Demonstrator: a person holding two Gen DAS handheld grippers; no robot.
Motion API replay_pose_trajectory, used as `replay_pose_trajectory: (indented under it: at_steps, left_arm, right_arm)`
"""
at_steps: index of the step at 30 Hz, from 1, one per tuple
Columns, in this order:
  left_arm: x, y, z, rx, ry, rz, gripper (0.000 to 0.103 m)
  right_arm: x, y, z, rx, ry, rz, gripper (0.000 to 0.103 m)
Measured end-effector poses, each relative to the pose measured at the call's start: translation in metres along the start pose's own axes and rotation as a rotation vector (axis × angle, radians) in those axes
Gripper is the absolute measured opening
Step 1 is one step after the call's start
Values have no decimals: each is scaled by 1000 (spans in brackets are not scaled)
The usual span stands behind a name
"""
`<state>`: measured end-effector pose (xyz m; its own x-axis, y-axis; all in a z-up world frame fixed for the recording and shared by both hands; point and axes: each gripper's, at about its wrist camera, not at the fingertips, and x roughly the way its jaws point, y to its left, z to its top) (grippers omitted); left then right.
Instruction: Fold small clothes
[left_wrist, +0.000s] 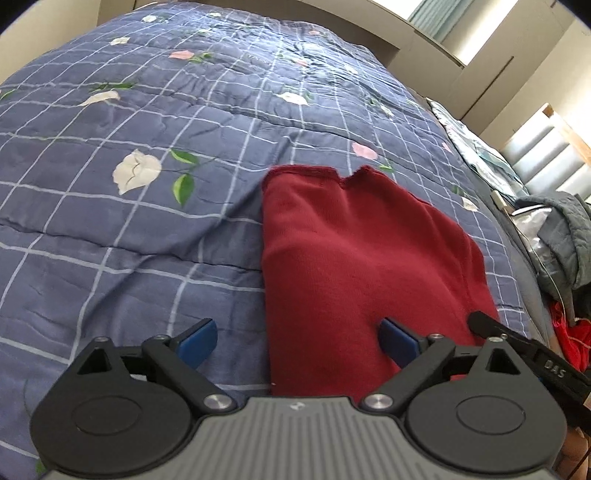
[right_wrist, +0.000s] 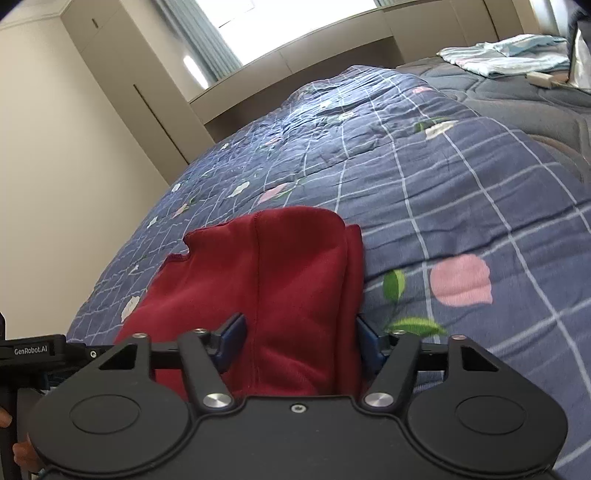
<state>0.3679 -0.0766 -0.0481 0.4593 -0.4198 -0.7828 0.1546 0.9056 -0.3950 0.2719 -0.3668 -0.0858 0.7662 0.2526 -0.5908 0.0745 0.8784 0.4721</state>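
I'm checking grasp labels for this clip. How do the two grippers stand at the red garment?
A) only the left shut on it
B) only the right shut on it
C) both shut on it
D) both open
D: the left gripper and right gripper both have blue pads spread wide around the red garment, neither pinching it.

Left gripper (left_wrist: 299, 341): grey ribbed body, black linkages, blue pads (left_wrist: 197, 341).

red garment (right_wrist: 295, 295): near hem hidden behind right gripper (right_wrist: 299, 341) body; blue quilt (right_wrist: 443, 184) beneath it covered.
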Motion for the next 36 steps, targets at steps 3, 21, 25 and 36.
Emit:
replay_pose_trajectory:
  at_steps: [3,21,25,36]
  left_arm:
    - [1,-4,0,5,16,-25,90]
    - [-64,-10,15,41,-138,-64,29]
    - [-100,14,22,41,-201,-13,29]
    - [-104,86,1,-60,-176,77,31]
  right_arm:
    - [-1,-1,-2,25,-8,8,54]
    - [-20,91,15,-84,-138,139,24]
    - [-2,125,10,-75,-113,207,24]
    - [32,169,-37,-188,-14,102,27]
